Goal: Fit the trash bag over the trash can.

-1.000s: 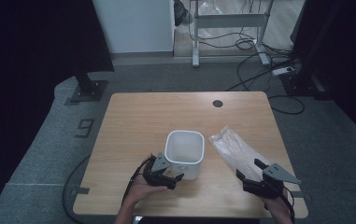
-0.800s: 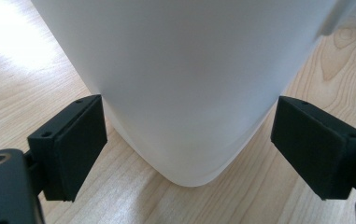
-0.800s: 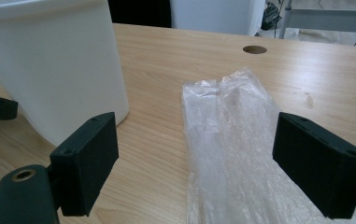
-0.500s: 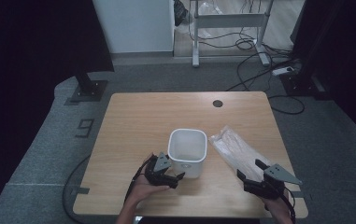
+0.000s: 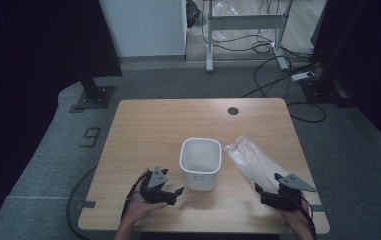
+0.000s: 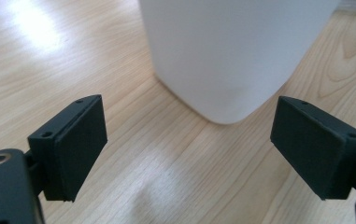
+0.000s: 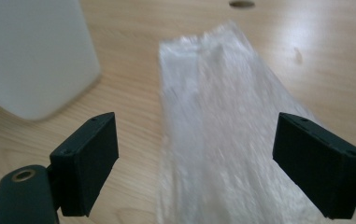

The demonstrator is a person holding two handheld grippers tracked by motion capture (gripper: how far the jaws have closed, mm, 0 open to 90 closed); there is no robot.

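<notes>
A white plastic bin (image 5: 201,162) stands upright and empty in the middle of the wooden table (image 5: 153,125). A clear plastic bag (image 5: 253,161) lies flat to its right. My left gripper (image 5: 170,194) is open at the bin's near left corner, and the bin's wall (image 6: 231,56) rises just past its jaws. My right gripper (image 5: 265,192) is open at the near end of the bag (image 7: 222,126), which stretches away between its jaws; the bin (image 7: 31,56) stands at that view's left.
A round cable hole (image 5: 233,110) sits near the table's far edge. Beyond the table stand a white panel (image 5: 143,25), a metal frame (image 5: 243,22) and loose cables (image 5: 278,50) on the grey floor. A floor marking "9" (image 5: 91,136) lies left.
The bin has slid slightly to the right beside my left gripper. Both grippers have stayed about where they were, open.
</notes>
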